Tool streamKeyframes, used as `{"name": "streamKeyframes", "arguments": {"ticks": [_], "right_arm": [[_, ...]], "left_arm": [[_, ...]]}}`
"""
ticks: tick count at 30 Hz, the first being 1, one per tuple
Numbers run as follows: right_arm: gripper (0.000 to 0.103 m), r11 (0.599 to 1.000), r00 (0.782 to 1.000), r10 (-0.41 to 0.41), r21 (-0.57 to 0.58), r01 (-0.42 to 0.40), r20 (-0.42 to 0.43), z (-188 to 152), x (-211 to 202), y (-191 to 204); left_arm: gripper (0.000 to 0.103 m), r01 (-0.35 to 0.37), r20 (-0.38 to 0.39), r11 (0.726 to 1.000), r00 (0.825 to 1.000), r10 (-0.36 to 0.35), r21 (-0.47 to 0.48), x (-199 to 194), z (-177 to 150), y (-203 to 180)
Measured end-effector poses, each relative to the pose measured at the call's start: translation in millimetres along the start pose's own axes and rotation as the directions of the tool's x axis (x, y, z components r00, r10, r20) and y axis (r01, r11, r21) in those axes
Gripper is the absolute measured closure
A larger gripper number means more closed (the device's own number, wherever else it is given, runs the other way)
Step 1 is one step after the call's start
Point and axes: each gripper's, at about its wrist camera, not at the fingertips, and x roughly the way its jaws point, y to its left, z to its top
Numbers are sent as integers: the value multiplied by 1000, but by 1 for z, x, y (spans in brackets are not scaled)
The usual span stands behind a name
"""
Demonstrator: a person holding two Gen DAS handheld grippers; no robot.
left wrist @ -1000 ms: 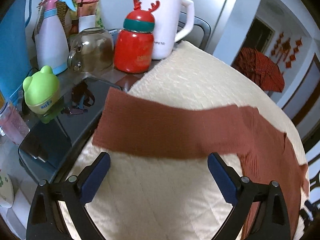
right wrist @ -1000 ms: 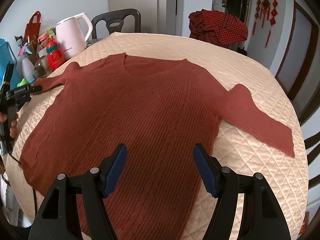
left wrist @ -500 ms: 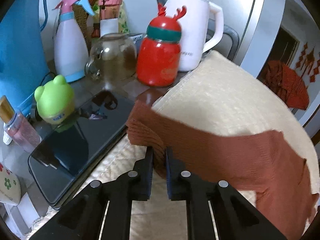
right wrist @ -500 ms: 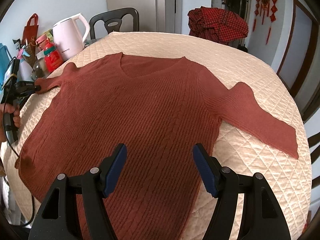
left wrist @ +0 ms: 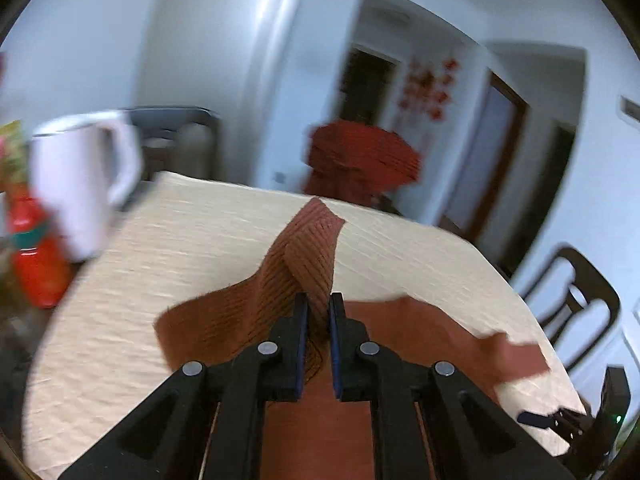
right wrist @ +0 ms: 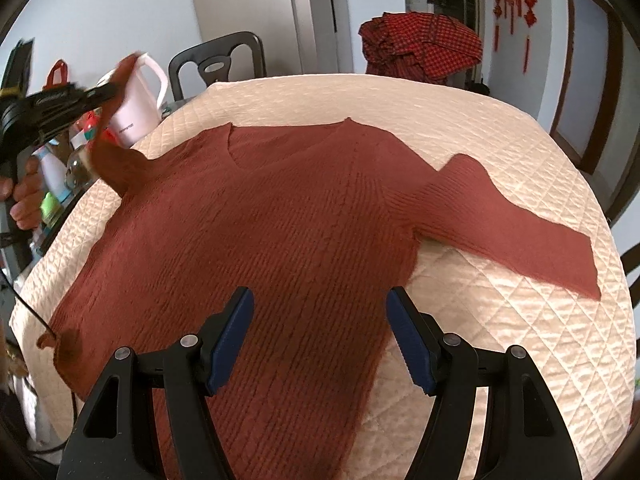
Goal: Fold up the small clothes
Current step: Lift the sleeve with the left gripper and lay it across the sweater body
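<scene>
A rust-red sweater [right wrist: 280, 232] lies spread flat, front up, on a cream quilted cover [right wrist: 500, 320] over the table, its neckline toward the far edge.

The left gripper [left wrist: 318, 304] has its jaws pinched narrow on the cuff of one sleeve [left wrist: 308, 252], and the ribbed fabric stands up in a peak between the blue pads, raised clear of the cover. In the right wrist view the same gripper [right wrist: 110, 88] is at the left edge, above the table, with the sleeve [right wrist: 116, 160] trailing down from it to the shoulder of the sweater.

The right gripper [right wrist: 320, 336] hangs over the lower body of the sweater with its jaws wide and nothing between them. The other sleeve [right wrist: 520, 224] lies flat on the cover, angled toward the right edge.

Beyond the table's left end stand a white kettle [left wrist: 80, 184] and a red bottle [left wrist: 36, 256], both blurred. A dark chair [right wrist: 218, 62] sits at the far side, and a red checked cloth [right wrist: 420, 48] is heaped behind the table.
</scene>
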Motion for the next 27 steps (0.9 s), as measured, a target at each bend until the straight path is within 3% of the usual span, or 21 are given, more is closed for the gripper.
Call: {"name": "streamKeyframes", "arguments": {"ticks": [3,5,7,10,13,16,18,20,23,27], "right_arm": [[34,1000,1000,6,28,-6,-1,-3,-3,-7],[34,999,1000,13,49,-13,2,-4,-6,-12],[34,997,1000,25,66,-26,11,-4,-9,-17],[34,994,998,55,96,-57,25,1,-11,-21],[34,990,995,91,107,-95,36,10,-6,-18],[34,982,987,156,103,-160,39,26,4,-8],[36,980,983,178,86,-181,41,34,12,0],[43,976,978,206,71,-208,34,50,28,9],[61,969,971,238,72,-237,0,65,53,18],[63,965,967,247,105,-240,-60,83,90,24]], "left_arm": [[87,99,-140,995,985,-101,-19,38,-19,-13],[80,133,-239,989,960,-145,-66,51,-33,-12],[72,146,-240,987,958,-159,-74,43,-42,-8],[52,100,-159,993,981,-108,-56,10,-40,9],[50,7,-100,999,995,-12,-49,-9,-34,39],[50,-121,-91,992,989,118,-37,-18,-27,66],[50,-170,-120,984,979,162,-55,-16,-29,85],[50,-181,-150,980,974,167,-82,-7,-30,99],[50,-174,-183,982,970,158,-75,17,-32,102],[50,-160,-212,986,966,147,-43,46,-38,100]]}}
